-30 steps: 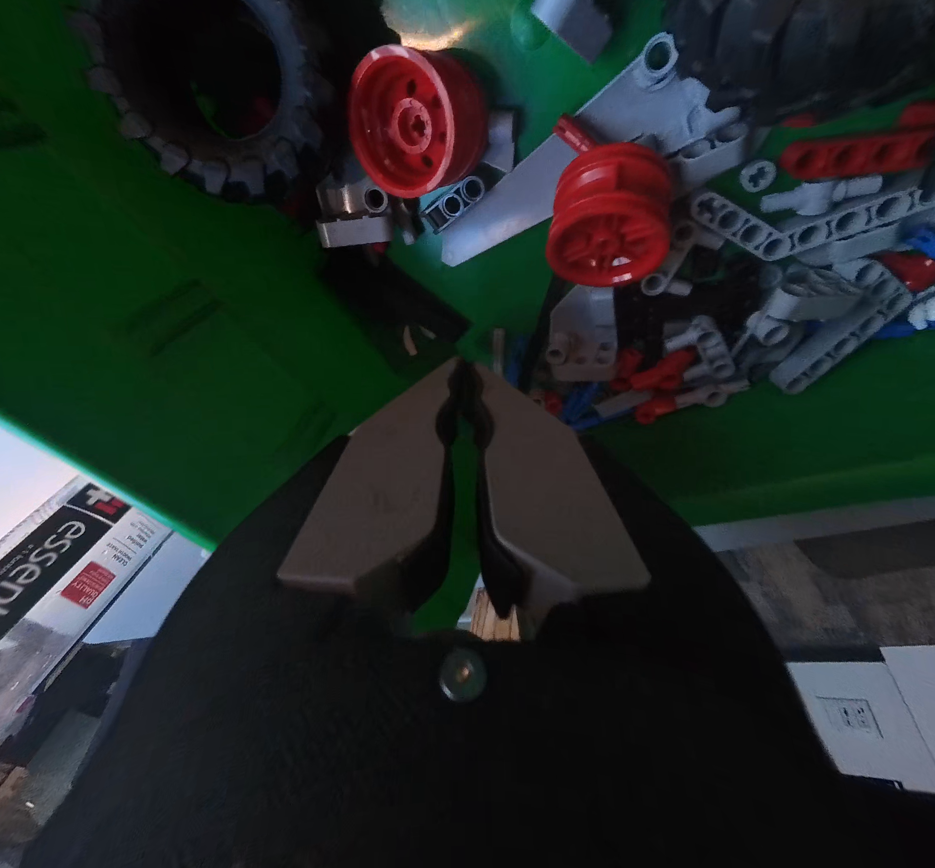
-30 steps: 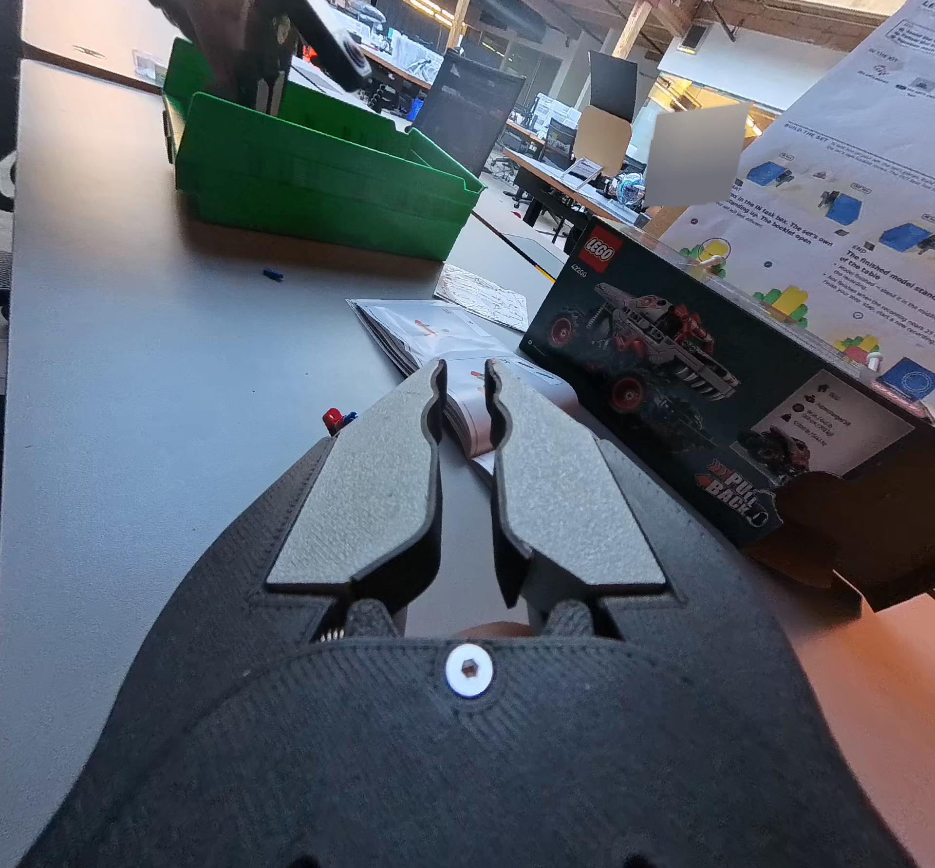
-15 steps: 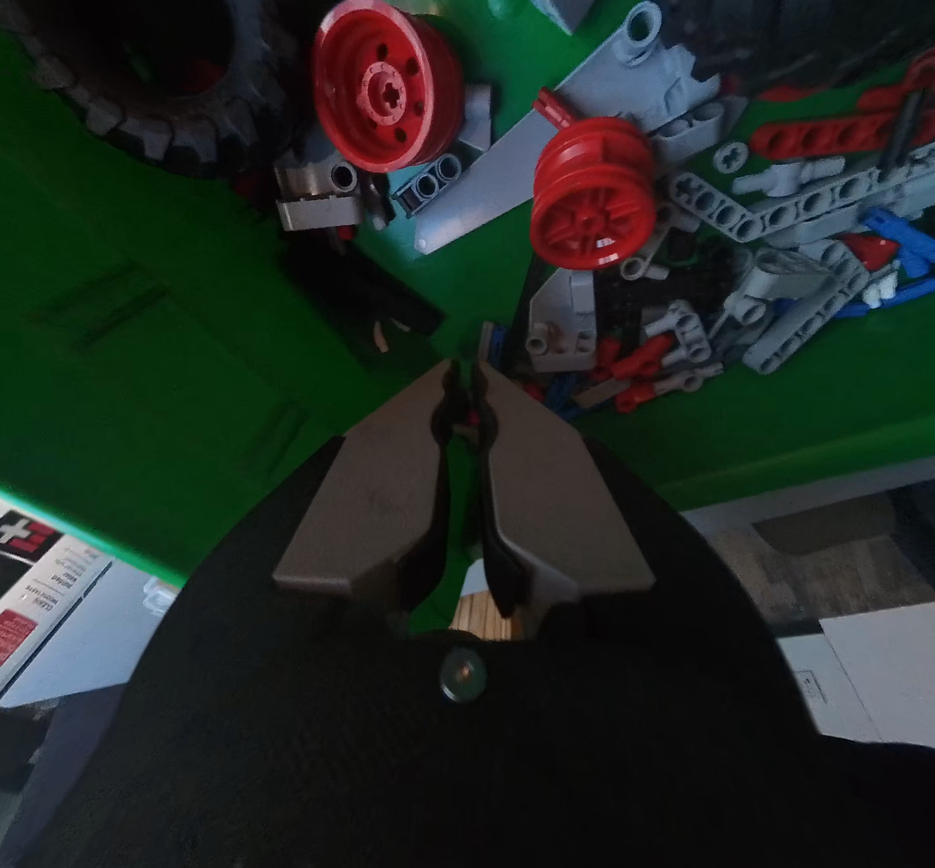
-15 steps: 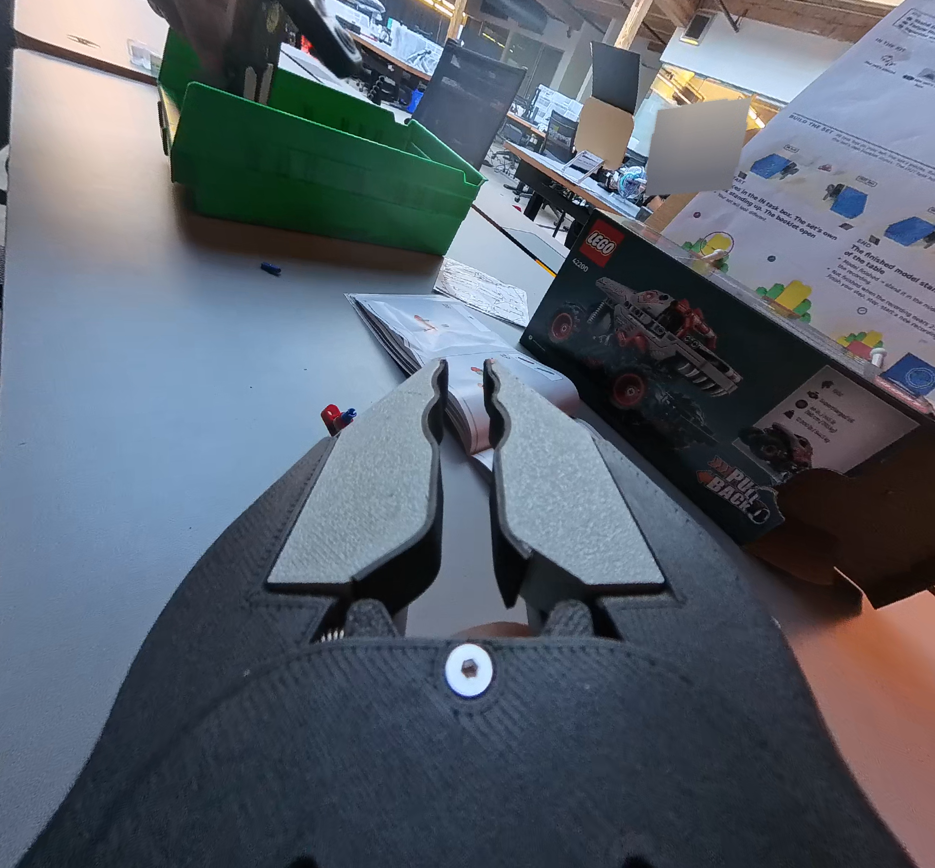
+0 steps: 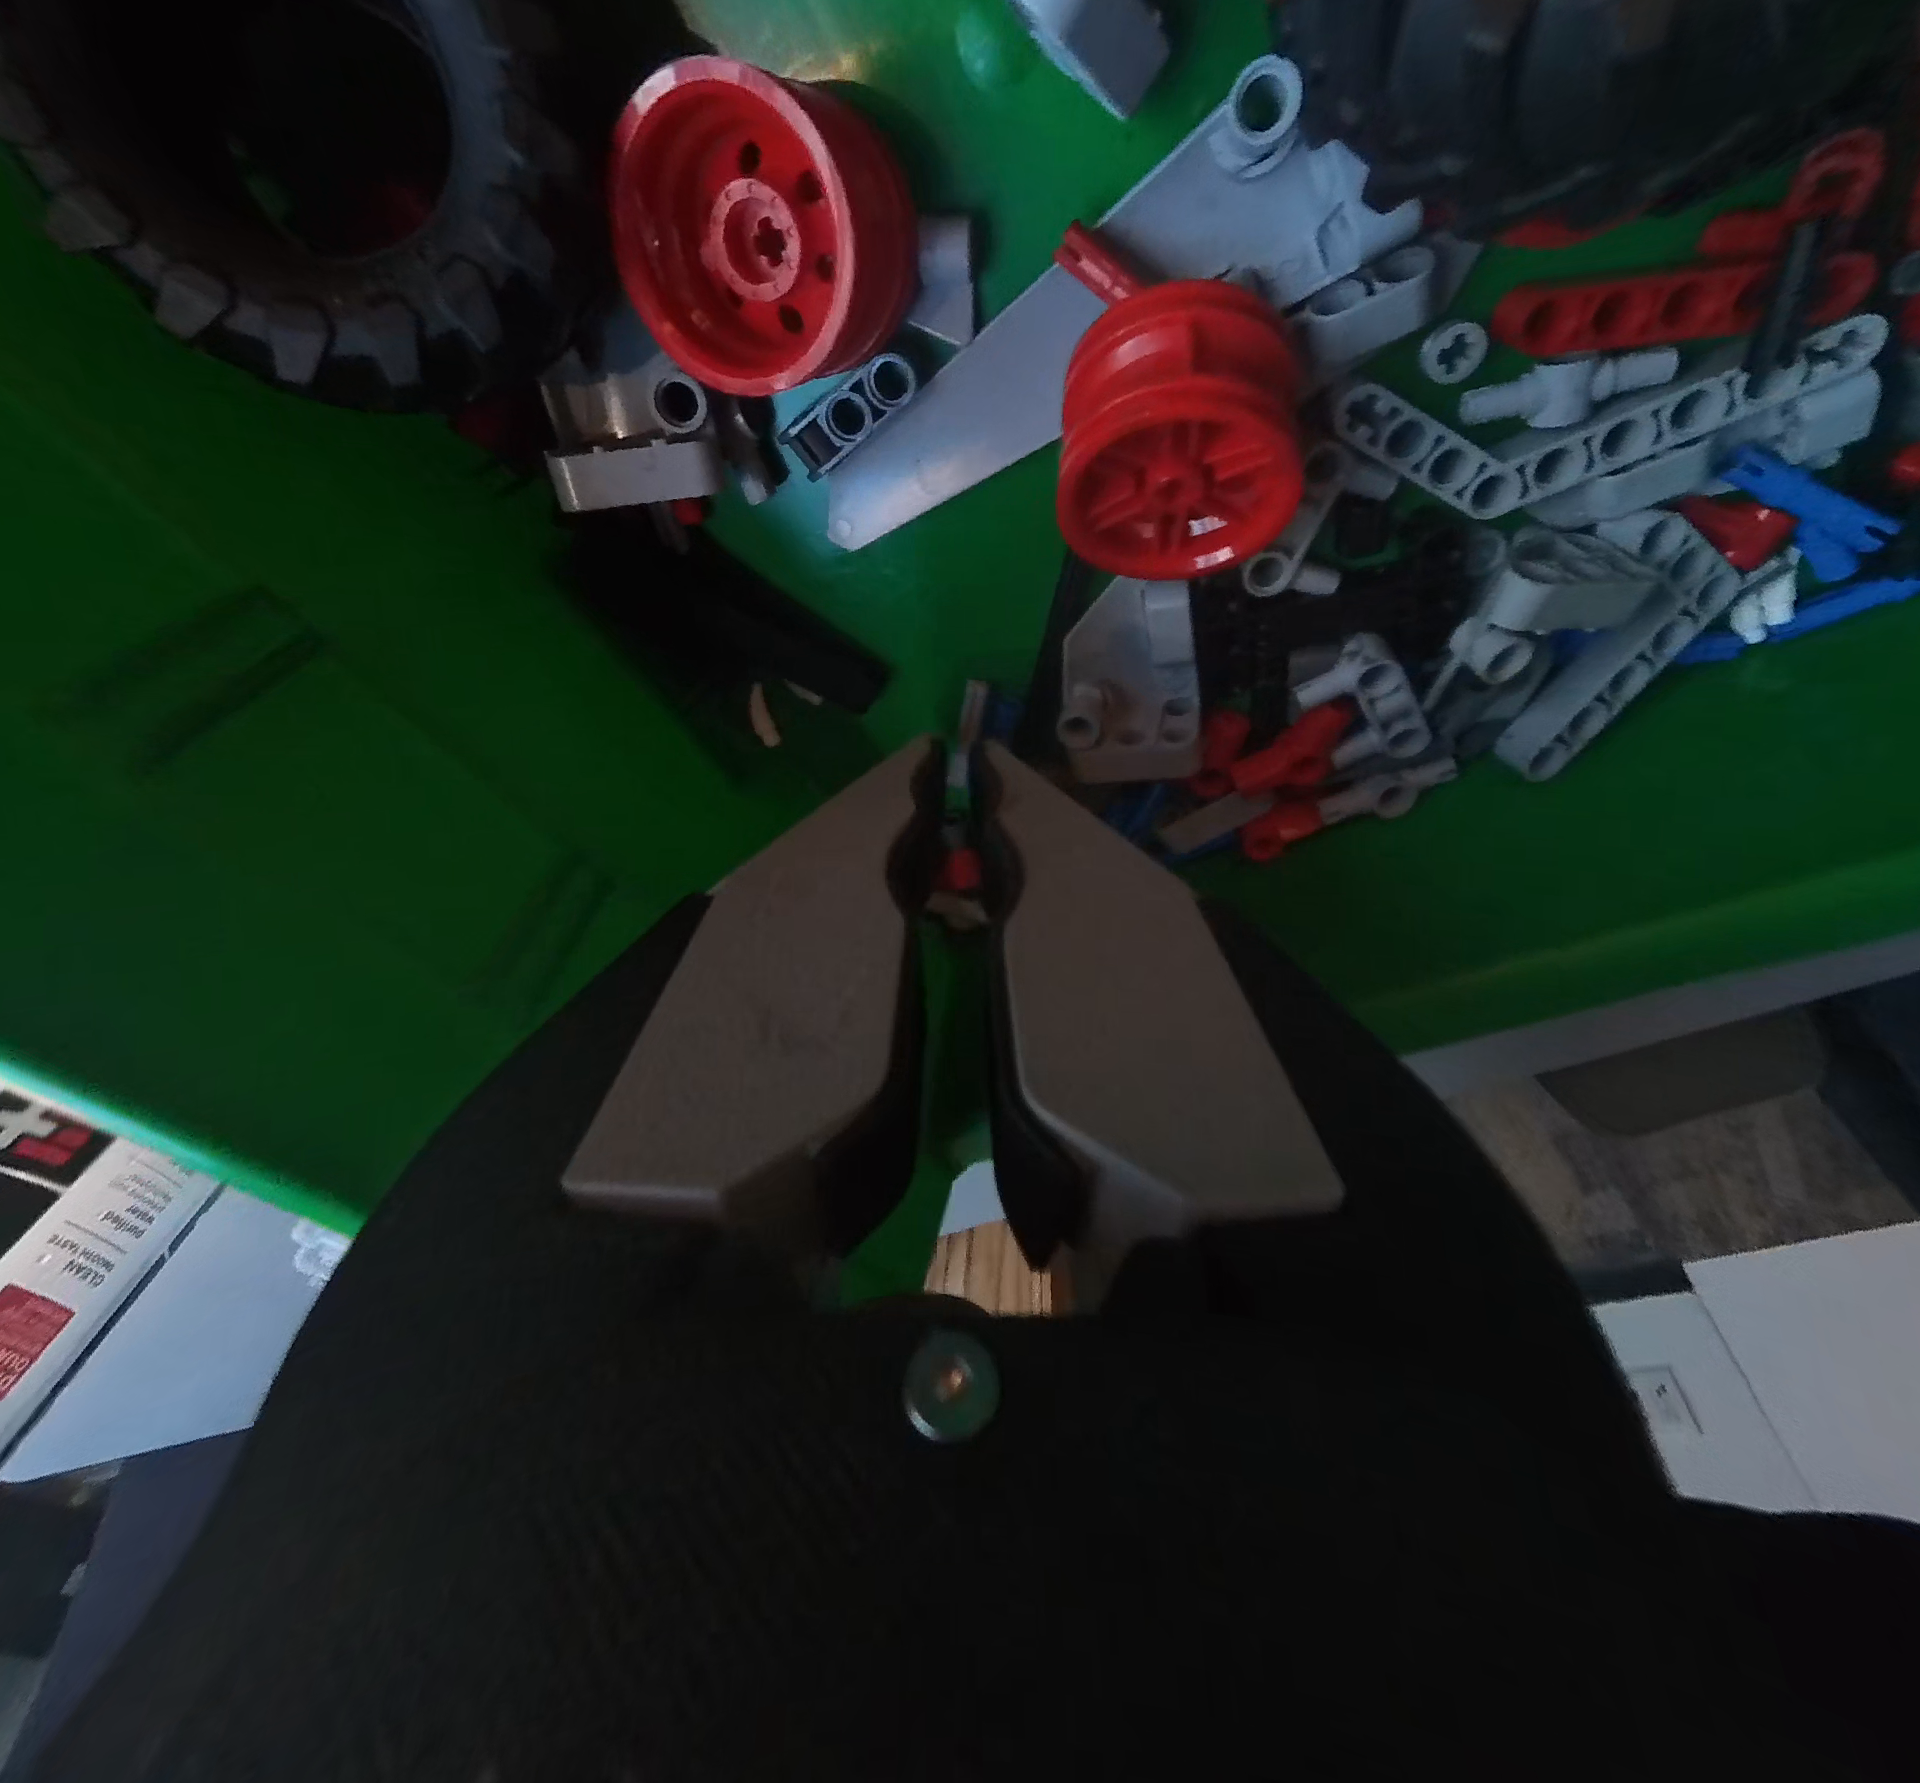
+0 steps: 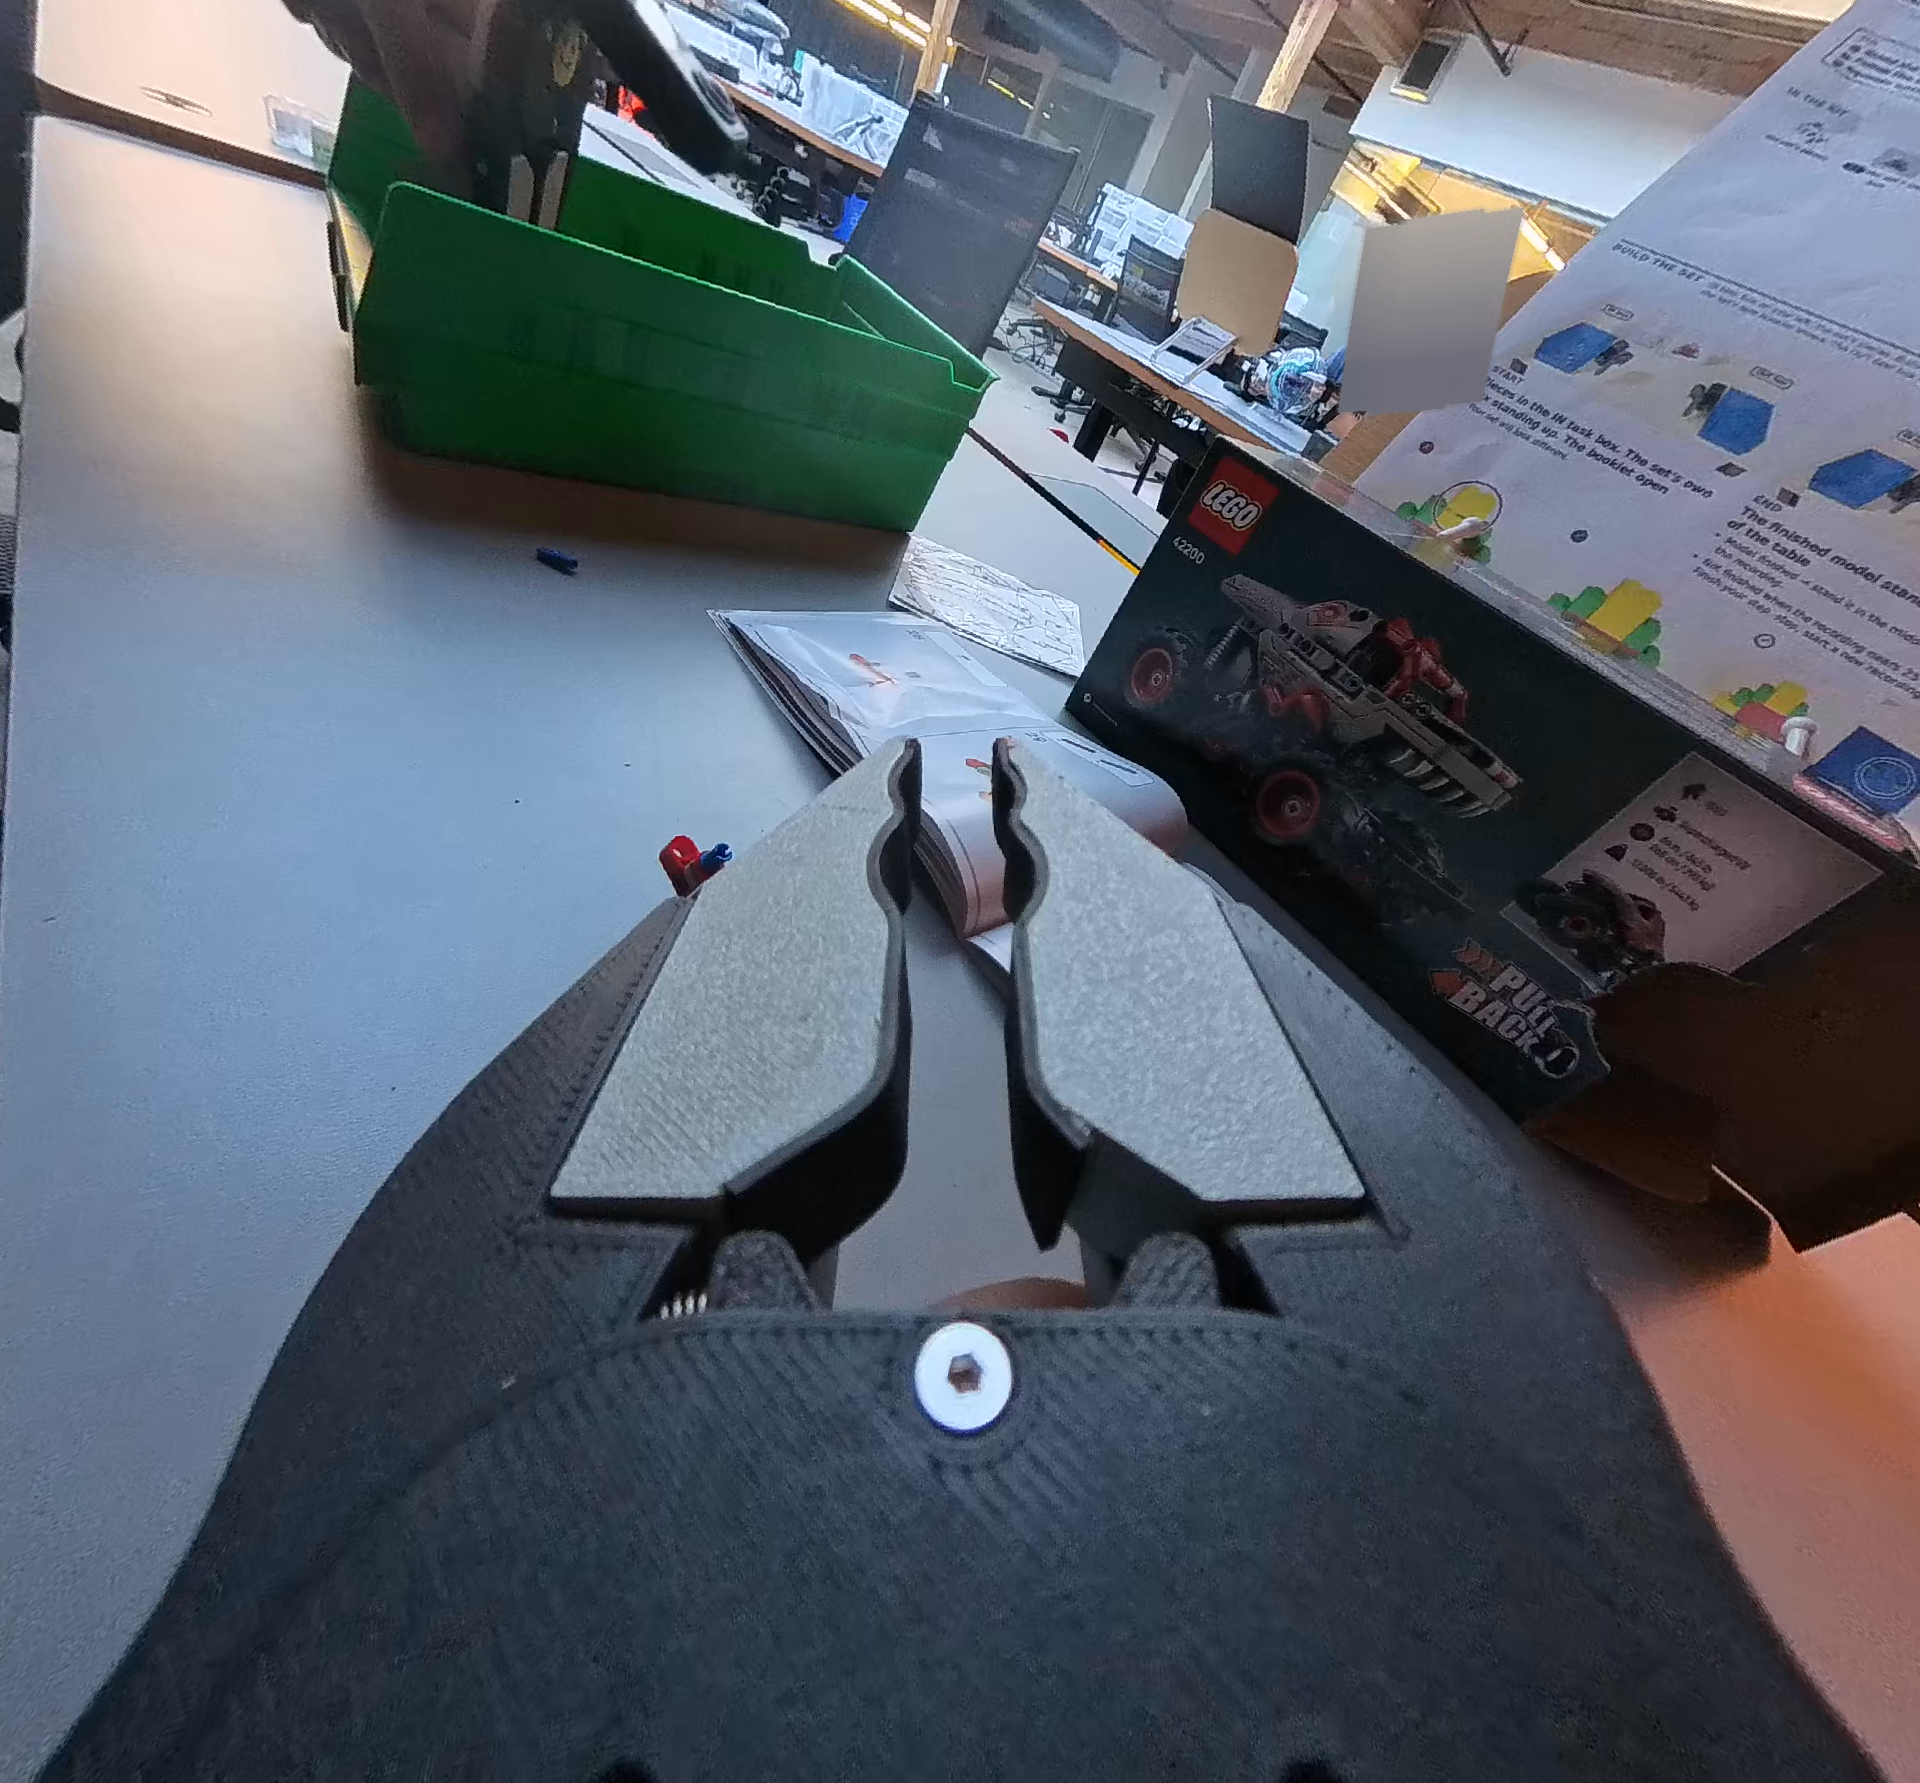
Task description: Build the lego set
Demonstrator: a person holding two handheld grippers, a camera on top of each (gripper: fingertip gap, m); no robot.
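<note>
Left wrist view: the left gripper [image 5: 957, 765] hangs over the green bin [image 5: 312, 798], its jaws pinched on a small red-and-grey piece [image 5: 956, 876]. Just beyond the tips, on the bin floor, lies a heap of grey, red and blue beams and pins [image 5: 1455, 611]. A spoked red wheel hub [image 5: 1179, 429] rests at the heap's edge; a second red hub [image 5: 758, 227] lies left of it, beside a black tyre [image 5: 260, 123] in the bin's far corner. A flat grey panel [image 5: 997, 403] lies between the two hubs.

Right wrist view: the right gripper [image 6: 956, 783] is held low over the grey table [image 6: 260, 850], jaws parted by a narrow gap and holding nothing. Just left of its tips sits a small red and blue part [image 6: 691, 863]; ahead lies the open instruction booklet [image 6: 914, 694], with the set's box [image 6: 1455, 798] to the right. Farther off a blue pin [image 6: 556, 559] lies before the bin, into which the left gripper reaches. Desks, chairs and timber beams fill the room behind.

One second earlier the left jaws held no visible piece; the right gripper has kept its place.
</note>
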